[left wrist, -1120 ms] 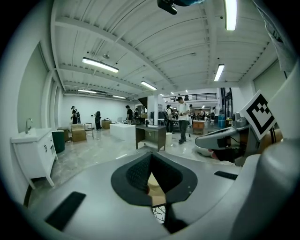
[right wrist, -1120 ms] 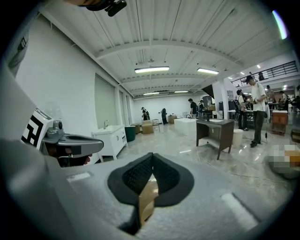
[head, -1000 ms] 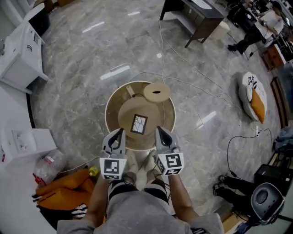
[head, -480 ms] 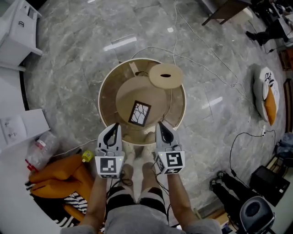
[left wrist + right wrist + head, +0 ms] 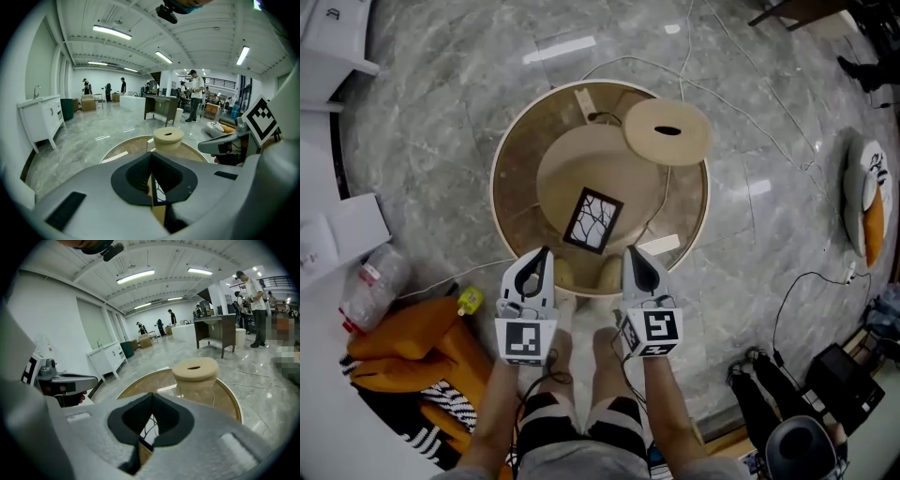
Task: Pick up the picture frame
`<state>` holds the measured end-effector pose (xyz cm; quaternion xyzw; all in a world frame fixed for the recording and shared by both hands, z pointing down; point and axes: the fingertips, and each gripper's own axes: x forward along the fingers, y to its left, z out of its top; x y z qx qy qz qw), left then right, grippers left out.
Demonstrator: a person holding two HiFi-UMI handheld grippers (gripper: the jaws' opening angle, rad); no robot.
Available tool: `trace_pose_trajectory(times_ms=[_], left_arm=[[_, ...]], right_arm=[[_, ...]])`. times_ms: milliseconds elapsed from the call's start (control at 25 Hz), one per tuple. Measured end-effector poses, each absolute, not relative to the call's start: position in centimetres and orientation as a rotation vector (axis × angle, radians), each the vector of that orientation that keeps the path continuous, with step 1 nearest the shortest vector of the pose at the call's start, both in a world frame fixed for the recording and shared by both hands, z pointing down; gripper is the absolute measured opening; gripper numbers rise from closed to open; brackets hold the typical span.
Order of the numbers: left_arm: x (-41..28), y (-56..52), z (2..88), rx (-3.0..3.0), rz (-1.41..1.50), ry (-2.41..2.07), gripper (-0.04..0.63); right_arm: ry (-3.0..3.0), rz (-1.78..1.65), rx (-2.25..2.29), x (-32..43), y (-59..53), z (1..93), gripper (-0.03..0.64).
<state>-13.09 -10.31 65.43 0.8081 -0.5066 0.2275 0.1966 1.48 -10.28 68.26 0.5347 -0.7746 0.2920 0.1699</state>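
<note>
The picture frame (image 5: pixel 593 219), black-edged with a white branch pattern, lies flat on the raised tan centre of a round table (image 5: pixel 508 159). Both grippers hover side by side over the table's near rim, short of the frame. My left gripper (image 5: pixel 540 255) has its jaws together with nothing between them, and so does my right gripper (image 5: pixel 631 253). Through the notch of the right gripper (image 5: pixel 152 397) a corner of the frame (image 5: pixel 149 425) shows. The left gripper (image 5: pixel 151 154) points at the same table.
A cream round cylinder with a slot (image 5: pixel 667 131) stands on the table's far right. An orange bag (image 5: pixel 412 352) and a plastic bottle (image 5: pixel 370 291) lie on the floor at left. Cables (image 5: pixel 750 187) and a cushion (image 5: pixel 867 206) lie at right. People stand far off.
Both grippers have sunk together toward the table, which now looks larger and closer. Their jaws stayed together throughout, and the frame has not moved.
</note>
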Motion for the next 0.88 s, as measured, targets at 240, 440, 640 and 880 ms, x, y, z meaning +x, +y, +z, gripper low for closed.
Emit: trace_pose_trajectory(times_ms=[240,440,640,880], left_arm=[[-12.6,-10.1,72.2,2.207,0.671,-1.379,0.017],[-12.9,-9.5,76.2,2.175,0.716,-1.341,0.017],[-12.8,-9.6,77.5,2.225,0.773,-1.303,0.017],[-12.3,-10.4,77.1,2.209,0.773,-1.302,0.017]], right_arm=[[-2.142,0.894,1.485,1.4,-9.5,76.1,0.0],[-2.078,0.968,1.445,1.1,-9.0,81.2,0.0],[-2.029,1.056,1.435,0.7,-9.6,83.5,0.002],[-1.985,1.134,1.41,0.1,-11.1,85.1,0.089]])
